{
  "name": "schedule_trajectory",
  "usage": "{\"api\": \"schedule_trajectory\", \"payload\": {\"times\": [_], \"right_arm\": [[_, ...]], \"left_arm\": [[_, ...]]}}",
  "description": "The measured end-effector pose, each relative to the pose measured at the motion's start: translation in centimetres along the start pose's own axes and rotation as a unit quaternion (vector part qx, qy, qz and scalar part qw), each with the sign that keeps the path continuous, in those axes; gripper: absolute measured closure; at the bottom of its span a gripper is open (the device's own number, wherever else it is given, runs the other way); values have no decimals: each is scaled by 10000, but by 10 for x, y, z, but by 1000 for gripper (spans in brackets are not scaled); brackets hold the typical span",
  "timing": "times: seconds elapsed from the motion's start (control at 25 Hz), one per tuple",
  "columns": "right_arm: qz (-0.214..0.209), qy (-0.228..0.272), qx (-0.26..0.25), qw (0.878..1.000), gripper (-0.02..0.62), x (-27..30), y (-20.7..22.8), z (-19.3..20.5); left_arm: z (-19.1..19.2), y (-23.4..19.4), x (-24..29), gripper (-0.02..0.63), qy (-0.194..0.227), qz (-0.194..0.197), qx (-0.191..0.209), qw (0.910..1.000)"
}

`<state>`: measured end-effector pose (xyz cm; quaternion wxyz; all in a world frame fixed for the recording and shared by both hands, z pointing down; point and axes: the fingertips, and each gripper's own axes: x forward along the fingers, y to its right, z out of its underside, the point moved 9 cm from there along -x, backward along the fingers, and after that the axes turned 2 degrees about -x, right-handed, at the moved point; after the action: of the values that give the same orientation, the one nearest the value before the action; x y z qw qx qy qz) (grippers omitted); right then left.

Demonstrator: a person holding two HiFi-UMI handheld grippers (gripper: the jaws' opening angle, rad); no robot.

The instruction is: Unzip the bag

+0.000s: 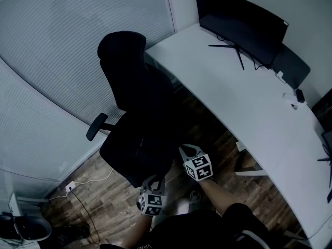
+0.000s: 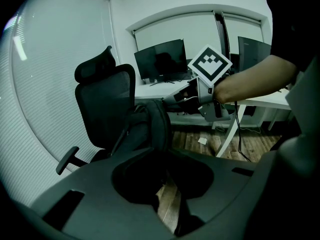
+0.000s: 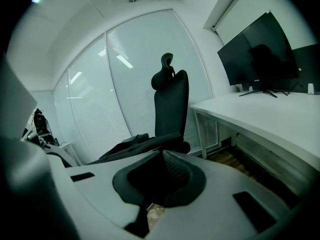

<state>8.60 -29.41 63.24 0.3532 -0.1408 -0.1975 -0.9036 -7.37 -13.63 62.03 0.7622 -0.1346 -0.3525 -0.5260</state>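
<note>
A black bag stands on the seat of a black office chair and leans on its backrest. In the head view it blends into the dark seat. My right gripper, with its marker cube, reaches to the bag's top. In the right gripper view its dark fingertips meet in a peak and look shut on the bag's top edge. My left gripper is held low at the seat's front, below the bag. A narrow gap between its jaws shows only floor, with nothing between them.
A long white desk runs to the right of the chair, with a dark monitor at its far end. Frosted glass walls curve behind the chair. Cables and a socket lie on the wooden floor at the left.
</note>
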Motion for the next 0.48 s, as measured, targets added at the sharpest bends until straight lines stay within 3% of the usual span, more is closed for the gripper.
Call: {"api": "schedule_trajectory", "payload": {"times": [0.48], "right_arm": [[286,-112,-53,9995,546,25,32,-18]], "left_arm": [[-4,0,2,519,-33,-4,-86,10000]]}}
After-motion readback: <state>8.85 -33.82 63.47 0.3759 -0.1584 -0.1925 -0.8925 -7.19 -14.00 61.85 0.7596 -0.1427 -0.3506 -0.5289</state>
